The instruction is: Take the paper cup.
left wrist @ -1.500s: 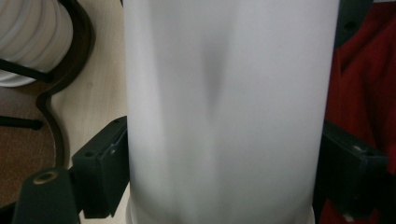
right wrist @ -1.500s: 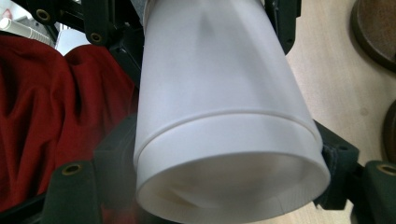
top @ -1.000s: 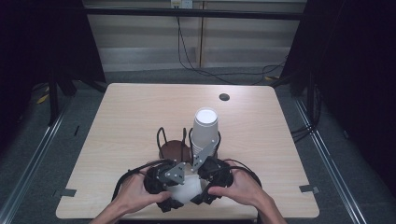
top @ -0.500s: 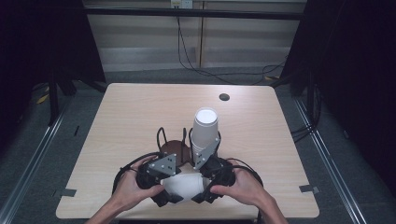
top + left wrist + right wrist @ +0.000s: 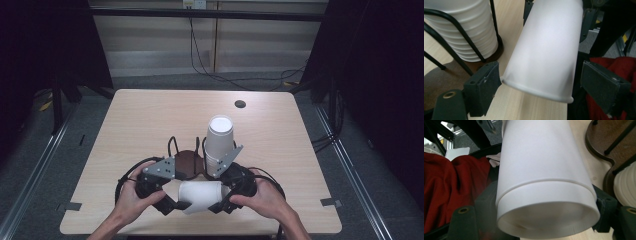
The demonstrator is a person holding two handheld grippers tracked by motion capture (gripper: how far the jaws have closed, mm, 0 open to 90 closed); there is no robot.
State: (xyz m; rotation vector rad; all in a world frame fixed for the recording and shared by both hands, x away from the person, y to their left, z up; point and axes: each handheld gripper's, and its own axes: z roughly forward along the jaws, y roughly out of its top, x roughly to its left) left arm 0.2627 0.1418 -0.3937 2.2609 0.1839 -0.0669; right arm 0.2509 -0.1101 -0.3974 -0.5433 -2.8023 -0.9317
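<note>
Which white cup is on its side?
The cup between the two grippers at the table's near edge lies sideways; the others stand upright as a stack in the wire holder.

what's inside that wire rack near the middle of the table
A tall stack of white paper cups stands upright in the black wire rack, on its round brown base. The base's near edge is hidden behind the left hand-held gripper and the right hand-held gripper.

I see a white paper cup point(image 5: 544, 170) lying on its side, open mouth toward me | my right gripper point(image 5: 536, 220) clamps its rim band | red cloth point(image 5: 451, 185) beside | brown round stand base point(image 5: 609, 142) on pale wooden table point(image 5: 589, 162)
</note>
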